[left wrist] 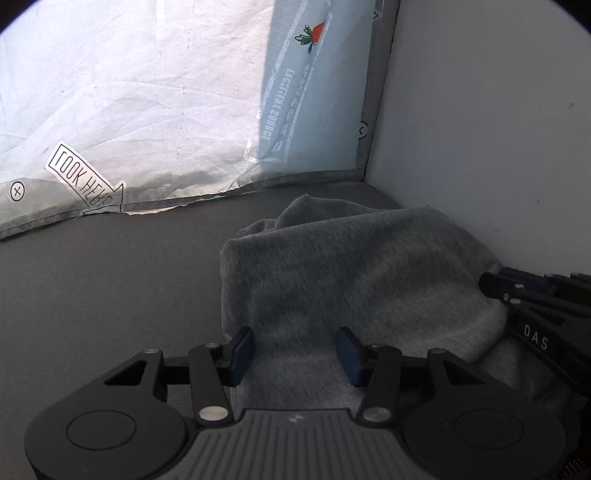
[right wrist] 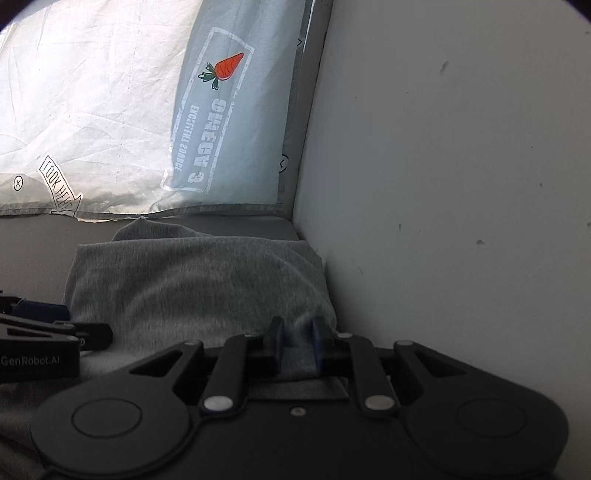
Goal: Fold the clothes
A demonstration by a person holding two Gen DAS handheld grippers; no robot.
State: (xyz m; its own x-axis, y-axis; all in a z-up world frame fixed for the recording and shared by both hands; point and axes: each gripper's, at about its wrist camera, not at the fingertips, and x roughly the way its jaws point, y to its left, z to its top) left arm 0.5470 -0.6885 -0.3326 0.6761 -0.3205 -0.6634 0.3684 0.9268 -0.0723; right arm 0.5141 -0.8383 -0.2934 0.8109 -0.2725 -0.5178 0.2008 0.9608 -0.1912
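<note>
Through your left wrist camera, the grey garment point(left wrist: 354, 280) lies folded on the dark grey surface point(left wrist: 110, 277), pushed close against the white wall point(left wrist: 480, 129) on the right. Its long axis runs from your gripper away toward the corner, where a rumpled end rises in a small peak. The left edge of the fold is straight and points the same way. Your left gripper point(left wrist: 295, 356) has its jaws standing apart over the near end of the cloth; the blue pads point(left wrist: 242, 354) touch nothing on their inner faces, so the garment is released. The right gripper point(left wrist: 535, 306) enters from the right edge, lying on the fabric. Behind, a pale printed sheet point(left wrist: 147, 92) hangs down to the surface, carrying a carrot picture point(left wrist: 314, 35) and a "LOOK HERE" arrow label point(left wrist: 83, 181).

Through your right wrist camera, the same garment point(right wrist: 199, 280) stretches away from you, its right edge just beside the wall point(right wrist: 461, 184), its far end reaching toward the sheet point(right wrist: 92, 92). Your right gripper point(right wrist: 297, 341) has its jaws drawn close together with a ridge of grey fabric between the pads; whether they actually pinch it you cannot tell from here. The left gripper point(right wrist: 55, 336) shows at the left edge, low over the cloth.
</note>
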